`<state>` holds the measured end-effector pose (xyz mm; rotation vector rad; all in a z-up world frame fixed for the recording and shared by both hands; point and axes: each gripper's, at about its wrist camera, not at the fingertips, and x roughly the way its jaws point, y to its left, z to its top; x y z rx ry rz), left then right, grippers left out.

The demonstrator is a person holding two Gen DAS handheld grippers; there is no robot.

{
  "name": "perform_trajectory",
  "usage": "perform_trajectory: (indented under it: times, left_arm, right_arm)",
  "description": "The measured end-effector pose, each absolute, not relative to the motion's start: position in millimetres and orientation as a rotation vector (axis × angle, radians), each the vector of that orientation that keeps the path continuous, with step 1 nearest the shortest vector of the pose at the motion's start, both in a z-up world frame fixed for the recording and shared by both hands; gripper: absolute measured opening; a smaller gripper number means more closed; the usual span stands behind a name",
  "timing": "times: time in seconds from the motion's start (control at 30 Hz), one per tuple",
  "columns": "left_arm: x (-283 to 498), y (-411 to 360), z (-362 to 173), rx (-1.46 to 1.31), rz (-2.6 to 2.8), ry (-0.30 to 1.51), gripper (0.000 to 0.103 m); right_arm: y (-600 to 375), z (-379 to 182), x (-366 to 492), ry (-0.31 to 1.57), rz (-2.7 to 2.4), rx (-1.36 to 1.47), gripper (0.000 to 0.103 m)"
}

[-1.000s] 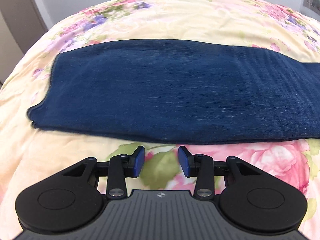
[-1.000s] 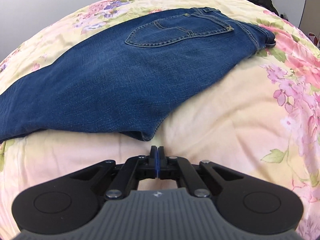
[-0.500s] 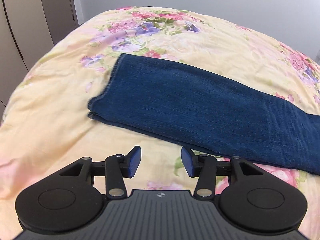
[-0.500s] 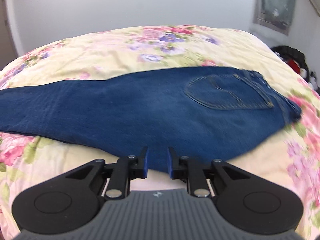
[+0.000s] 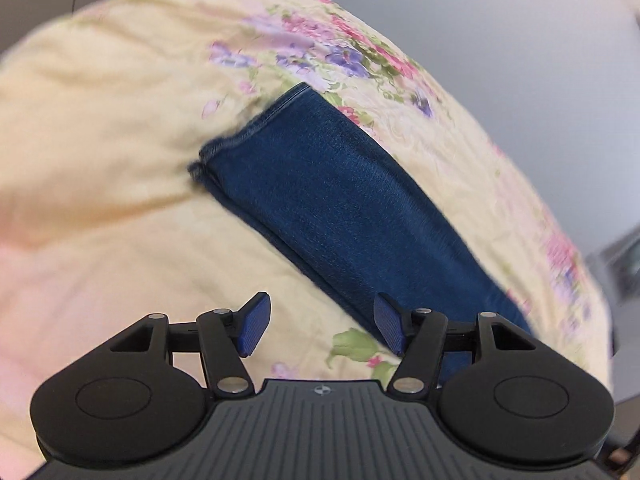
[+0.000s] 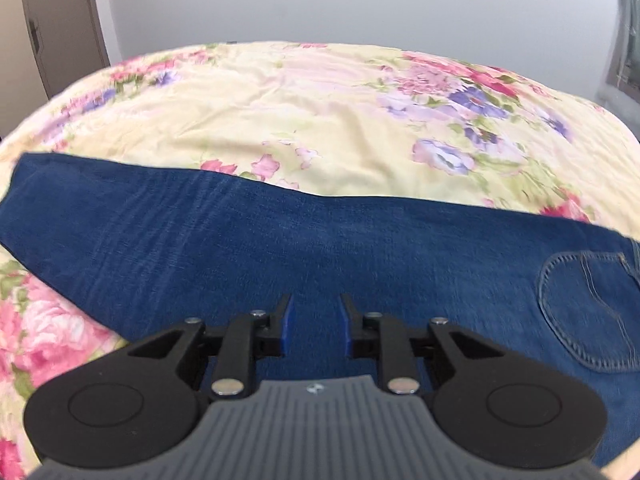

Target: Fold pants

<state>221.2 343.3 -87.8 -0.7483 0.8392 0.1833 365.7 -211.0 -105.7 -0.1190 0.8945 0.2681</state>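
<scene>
One pair of blue jeans [image 6: 320,248] lies lengthwise, legs stacked, on a floral bedspread [image 6: 320,120]. The left hand-held gripper [image 5: 320,330], empty with jaws opening, nears the hem [image 5: 248,132]; the right hand-held gripper [image 6: 315,326], slightly parted and holding nothing, hovers over the thigh, near one back pocket [image 6: 588,312]. A clean fold likely needs both hem layers pinched together.
</scene>
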Motion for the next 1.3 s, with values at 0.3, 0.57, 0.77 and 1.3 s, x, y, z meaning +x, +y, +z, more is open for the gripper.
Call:
perform_trajectory:
  times: [0.3, 0.57, 0.77, 1.3]
  left_arm:
    - [223.1, 361.8, -142.0, -1.031, 0.165, 0.733, 0.071]
    - [241.7, 386.7, -149.1, -1.064, 0.208, 0.636, 0.069]
    - [267.5, 400.1, -151.1, -0.984, 0.252, 0.638, 0.060]
    - [270.7, 401.9, -159.0, -0.892, 0.307, 0.601, 0.026]
  right_arm:
    - [-185.7, -129.5, 397.4, 0.912, 0.310, -0.156, 0.018]
    - [-178.3, -145.3, 421.1, 0.933, 0.321, -0.150, 0.018]
    - [-171.2, -147.5, 442.9, 0.929, 0.352, -0.106, 0.012]
    - [-147.6, -157.3, 513.9, 0.958, 0.277, 0.047, 0.000]
